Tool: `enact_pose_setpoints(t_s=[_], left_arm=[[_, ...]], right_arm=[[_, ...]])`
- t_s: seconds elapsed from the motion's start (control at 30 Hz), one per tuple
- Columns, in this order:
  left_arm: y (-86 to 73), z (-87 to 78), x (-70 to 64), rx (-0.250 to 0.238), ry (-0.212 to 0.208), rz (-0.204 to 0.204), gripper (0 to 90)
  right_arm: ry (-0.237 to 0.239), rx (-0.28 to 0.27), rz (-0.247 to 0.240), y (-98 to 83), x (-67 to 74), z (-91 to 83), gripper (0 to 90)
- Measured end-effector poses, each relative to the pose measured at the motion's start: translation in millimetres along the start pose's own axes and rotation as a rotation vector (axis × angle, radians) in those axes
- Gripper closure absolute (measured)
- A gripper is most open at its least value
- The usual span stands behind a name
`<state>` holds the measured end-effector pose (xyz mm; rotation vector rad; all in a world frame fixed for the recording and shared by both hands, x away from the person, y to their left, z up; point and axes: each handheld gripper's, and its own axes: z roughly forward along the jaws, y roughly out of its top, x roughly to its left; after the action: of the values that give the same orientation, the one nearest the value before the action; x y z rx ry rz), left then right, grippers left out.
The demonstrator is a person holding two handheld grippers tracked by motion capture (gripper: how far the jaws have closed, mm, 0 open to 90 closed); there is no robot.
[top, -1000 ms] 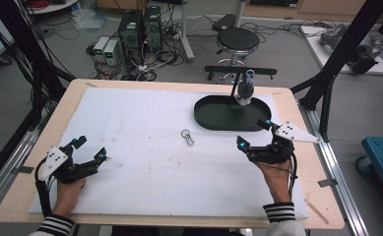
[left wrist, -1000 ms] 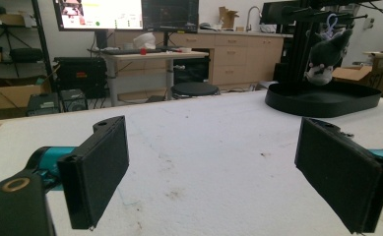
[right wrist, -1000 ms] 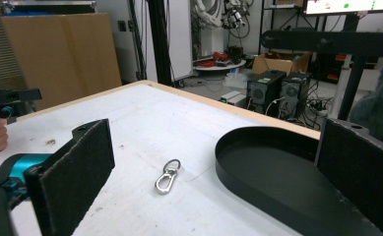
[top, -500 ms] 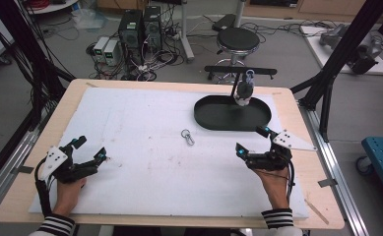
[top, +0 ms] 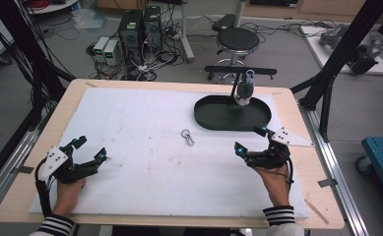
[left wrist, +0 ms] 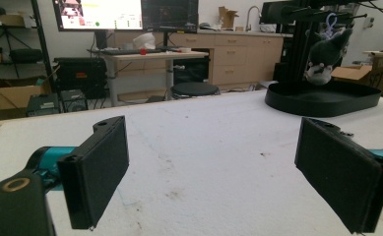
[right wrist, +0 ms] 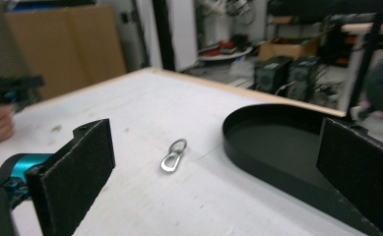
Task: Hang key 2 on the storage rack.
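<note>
- Since the earlier frames, the right gripper [top: 250,140] had drawn back from the rim of the black oval tray [top: 208,118] toward the person's edge of the table and swung to face the middle of the white mat [top: 140,118]; the left gripper [top: 88,150] had stayed where it was.
- Right gripper's jaws stood wide apart, holding nothing; its own view showed both black pads with open space between them.
- A small metal carabiner clip [top: 187,136] lay flat on the mat, near the tray's front-left rim but not touching it, and well apart from both grippers.
- In the right gripper view the clip [right wrist: 173,155] sat between the two jaws' lines of sight, ahead of them, with the tray [right wrist: 238,147] to its right.
- Left gripper rested at the mat's near-left corner, jaws also spread apart and empty.
- A grey plush keychain toy [top: 243,91] hung from the black stand [top: 240,71] over the tray; the left gripper view showed it [left wrist: 322,59] dangling above the tray [left wrist: 322,101].
</note>
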<state>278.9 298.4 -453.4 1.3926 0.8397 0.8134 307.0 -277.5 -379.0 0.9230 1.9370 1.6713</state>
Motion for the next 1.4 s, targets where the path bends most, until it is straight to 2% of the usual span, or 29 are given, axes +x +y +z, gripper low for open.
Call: enact_pose_setpoints(t_s=[0.03, 0.23, 0.33, 0.43, 0.47, 0.53, 0.63, 0.67, 0.7, 0.8, 0.83, 0.9, 0.93, 0.97, 1.0, 1.1, 1.17, 1.4], left_arm=[[0.0, 0.0, 0.0, 0.000, 0.000, 0.000, 13.4], [0.0, 0.1, 0.1, -0.001, 0.000, -0.004, 13.5], [0.0, 0.1, 0.4, -0.001, 0.000, -0.007, 13.4], [0.0, 0.1, 0.5, -0.001, 0.001, -0.011, 13.4], [0.0, 0.1, 0.4, -0.001, 0.001, -0.010, 13.5], [0.0, 0.0, 0.1, 0.000, -0.001, -0.001, 13.5], [0.0, 0.0, 0.1, 0.001, -0.001, -0.001, 13.5], [0.0, 0.0, 0.3, 0.001, -0.001, -0.003, 13.4], [0.0, 0.2, 0.3, -0.002, 0.000, -0.006, 13.4], [0.0, 0.1, 0.4, -0.001, 0.000, -0.007, 13.5], [0.0, 0.1, 0.4, -0.001, 0.000, -0.010, 13.5], [0.0, 0.1, 0.7, -0.001, 0.001, -0.012, 13.4], [0.0, 0.1, 0.7, -0.001, 0.001, -0.012, 13.5], [0.0, 0.2, 0.7, -0.002, 0.001, -0.013, 13.5], [0.0, 0.1, 0.7, -0.002, 0.000, -0.012, 13.5], [0.0, 0.0, 1.1, 0.000, 0.001, -0.016, 13.4], [0.1, 0.1, 1.7, 0.000, 0.002, -0.019, 13.5], [0.1, 0.3, 2.1, -0.003, 0.004, -0.028, 13.4]], right_arm=[[0.003, 0.009, -0.015, 1.6, 0.0, 1.1, 0.9], [0.049, 0.034, -0.035, 17.1, 0.9, 7.7, 0.9], [0.076, 0.076, -0.053, 31.8, 0.3, 16.1, 0.9], [0.091, 0.098, -0.063, 38.5, 0.0, 20.5, 0.9], [0.106, 0.121, -0.071, 46.1, -0.6, 26.4, 0.9], [0.114, 0.140, -0.070, 50.1, -0.3, 29.6, 0.9], [0.137, 0.176, -0.107, 61.4, 1.1, 39.6, 0.9], [0.159, 0.196, -0.116, 67.8, 3.3, 46.7, 0.9], [0.159, 0.196, -0.116, 67.8, 3.3, 46.7, 0.9], [0.173, 0.244, -0.147, 75.9, 6.7, 59.4, 0.9], [0.182, 0.267, -0.157, 80.2, 8.7, 68.8, 0.9], [0.191, 0.278, -0.164, 82.0, 9.8, 73.7, 0.9], [0.206, 0.298, -0.173, 84.3, 12.3, 83.4, 0.9], [0.206, 0.298, -0.173, 84.3, 12.3, 83.4, 0.9], [0.219, 0.333, -0.190, 85.5, 14.7, 93.5, 0.9], [0.241, 0.372, -0.200, 86.8, 17.6, 107.7, 0.9], [0.247, 0.376, -0.203, 87.0, 17.9, 111.9, 0.9], [0.252, 0.446, -0.216, 86.9, 21.5, 139.0, 0.9]])
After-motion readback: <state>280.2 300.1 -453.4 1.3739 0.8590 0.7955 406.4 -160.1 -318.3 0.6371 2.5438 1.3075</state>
